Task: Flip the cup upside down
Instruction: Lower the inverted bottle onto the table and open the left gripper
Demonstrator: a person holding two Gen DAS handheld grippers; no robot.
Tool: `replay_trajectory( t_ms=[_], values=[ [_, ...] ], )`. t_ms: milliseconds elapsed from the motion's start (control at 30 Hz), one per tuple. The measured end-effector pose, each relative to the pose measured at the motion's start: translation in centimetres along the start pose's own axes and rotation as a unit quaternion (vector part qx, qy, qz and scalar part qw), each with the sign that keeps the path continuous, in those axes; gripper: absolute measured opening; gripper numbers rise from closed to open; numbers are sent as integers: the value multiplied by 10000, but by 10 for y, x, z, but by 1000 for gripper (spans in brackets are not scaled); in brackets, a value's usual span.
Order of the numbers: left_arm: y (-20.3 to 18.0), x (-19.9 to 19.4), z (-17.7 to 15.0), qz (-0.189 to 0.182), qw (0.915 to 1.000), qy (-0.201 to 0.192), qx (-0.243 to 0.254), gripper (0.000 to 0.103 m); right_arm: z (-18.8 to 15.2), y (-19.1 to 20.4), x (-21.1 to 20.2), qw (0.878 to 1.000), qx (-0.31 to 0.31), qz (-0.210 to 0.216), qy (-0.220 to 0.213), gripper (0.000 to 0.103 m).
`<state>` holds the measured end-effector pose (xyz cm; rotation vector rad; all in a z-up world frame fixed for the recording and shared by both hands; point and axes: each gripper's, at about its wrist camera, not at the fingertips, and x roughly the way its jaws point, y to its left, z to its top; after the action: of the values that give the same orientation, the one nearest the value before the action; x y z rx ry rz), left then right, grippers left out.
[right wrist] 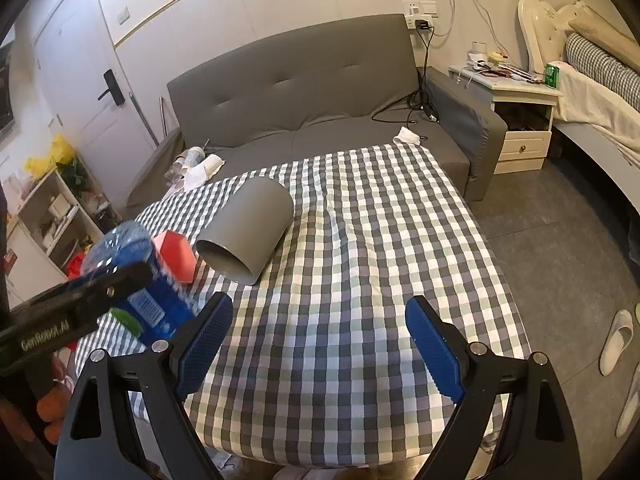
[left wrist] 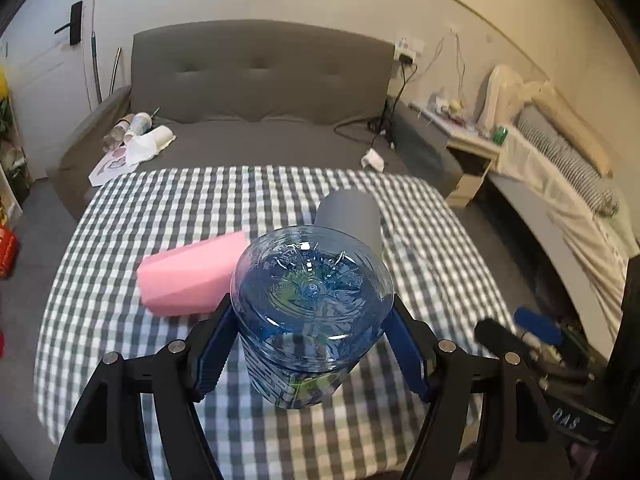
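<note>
A grey cup (right wrist: 246, 232) lies on its side on the checked cloth (right wrist: 360, 260), open mouth facing the camera; in the left wrist view the grey cup (left wrist: 352, 216) is partly hidden behind the bottle. My left gripper (left wrist: 312, 316) is shut on a clear blue water bottle (left wrist: 312, 300), bottom end toward the camera, held above the cloth. That bottle (right wrist: 140, 280) shows at the left of the right wrist view. My right gripper (right wrist: 320, 320) is open and empty, above the cloth, short of the cup.
A pink block (left wrist: 188, 276) lies on the cloth left of the cup. A grey sofa (right wrist: 320, 92) with paper cups and tissues (left wrist: 140, 132) stands behind. A nightstand (right wrist: 520, 120) and bed are at the right. Slippers (right wrist: 616, 340) lie on the floor.
</note>
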<state>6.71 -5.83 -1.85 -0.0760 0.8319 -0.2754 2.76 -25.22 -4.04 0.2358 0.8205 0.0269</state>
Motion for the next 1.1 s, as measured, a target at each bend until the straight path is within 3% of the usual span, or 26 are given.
replay_trajectory(
  t_ms=[300, 500, 667, 733, 867, 1100],
  values=[
    [-1, 20, -5, 1, 9991, -412, 131, 74, -1, 1, 3, 10000, -16, -45, 48, 89],
    [-2, 31, -13, 76, 9988, -302, 377, 72, -1, 1, 5, 9999, -6, -78, 76, 89],
    [3, 39, -17, 41, 9996, -103, 259, 71, -1, 3, 5, 9999, -72, -103, 87, 89],
    [3, 38, -18, 29, 9995, -126, 278, 72, -2, 3, 5, 9999, -65, -117, 86, 89],
    [1, 29, -22, 197, 9986, -271, 409, 91, -1, 2, 4, 9999, -46, -138, 84, 89],
    [4, 10, -32, 281, 9983, -281, 429, 92, -2, 4, -5, 9999, -94, -118, -73, 89]
  ],
)
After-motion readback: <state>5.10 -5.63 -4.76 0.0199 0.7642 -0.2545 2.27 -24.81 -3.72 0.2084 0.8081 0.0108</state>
